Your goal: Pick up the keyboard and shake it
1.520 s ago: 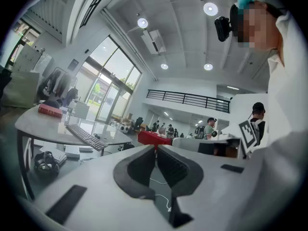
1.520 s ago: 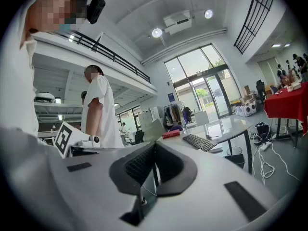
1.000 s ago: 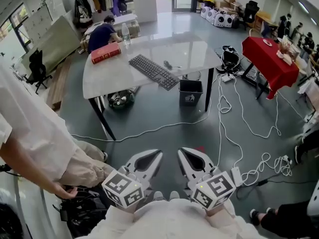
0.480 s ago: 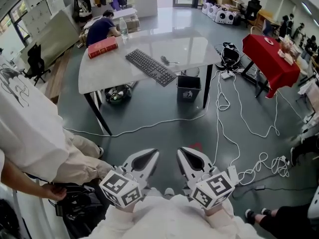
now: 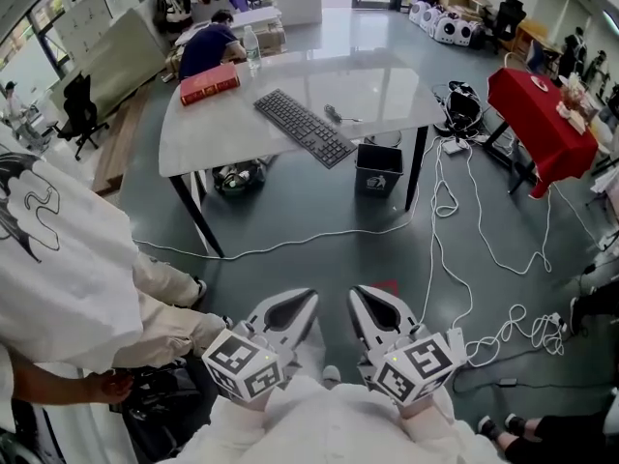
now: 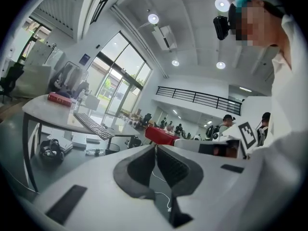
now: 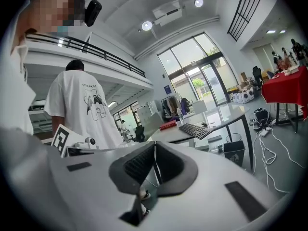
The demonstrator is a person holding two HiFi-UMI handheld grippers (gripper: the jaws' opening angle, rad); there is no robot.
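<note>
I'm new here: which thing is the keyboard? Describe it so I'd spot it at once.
Look for the large pale table standing in the middle of the hall floor. On its top, set at a slant and reaching toward the near edge, lies the keyboard. It is the only long, flat, dark slab of keys there, unlike the red book and the clear bottle farther back.

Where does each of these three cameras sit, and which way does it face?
Head view: on the person's head, looking steeply down at the table and keyboard; left gripper and right gripper show.
Left gripper view: on the left gripper, facing across the hall along its shut fingers; the person's torso shows.
Right gripper view: same on the right gripper, fingers shut.
All three share the keyboard.
</note>
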